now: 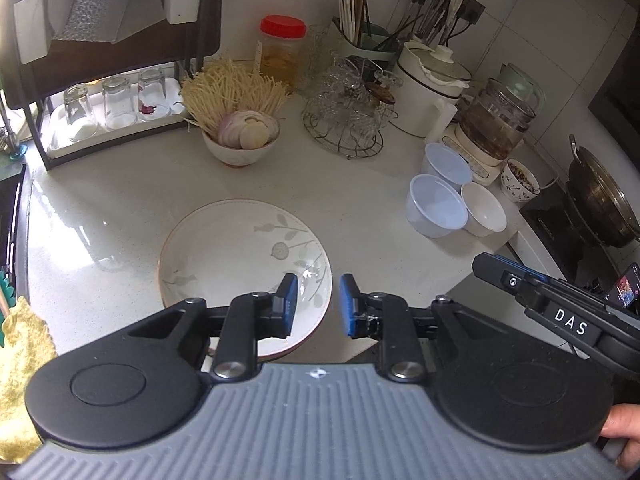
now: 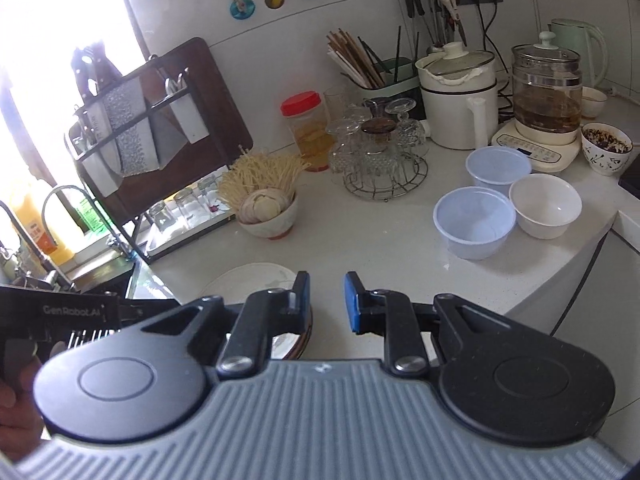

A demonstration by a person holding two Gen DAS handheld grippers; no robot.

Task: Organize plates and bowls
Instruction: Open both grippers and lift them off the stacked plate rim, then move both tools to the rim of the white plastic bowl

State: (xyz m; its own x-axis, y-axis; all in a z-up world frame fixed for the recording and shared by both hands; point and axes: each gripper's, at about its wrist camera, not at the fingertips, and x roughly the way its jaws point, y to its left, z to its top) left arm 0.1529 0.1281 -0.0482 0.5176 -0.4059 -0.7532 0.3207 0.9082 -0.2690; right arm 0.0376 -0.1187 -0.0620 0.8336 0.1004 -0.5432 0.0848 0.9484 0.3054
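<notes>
My left hand-held gripper (image 1: 318, 300) hangs released over the patterned plate (image 1: 240, 248), nothing between its pads. My right hand-held gripper (image 2: 327, 300) also stands slightly parted and empty. The plate rests on the table (image 1: 120, 200); three empty bowls (image 1: 436, 204) cluster at two o'clock.

White plate (image 1: 240, 240) with grey leaf pattern; jar (image 1: 281, 50) red-lidded; two pale blue tubs (image 1: 436, 204).

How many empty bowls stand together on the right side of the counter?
3. Near translucent plastic bowl, a second plastic bowl behind it, and a white ceramic bowl to their right. All sit close together. Others may be hidden behind the appliances.
</notes>
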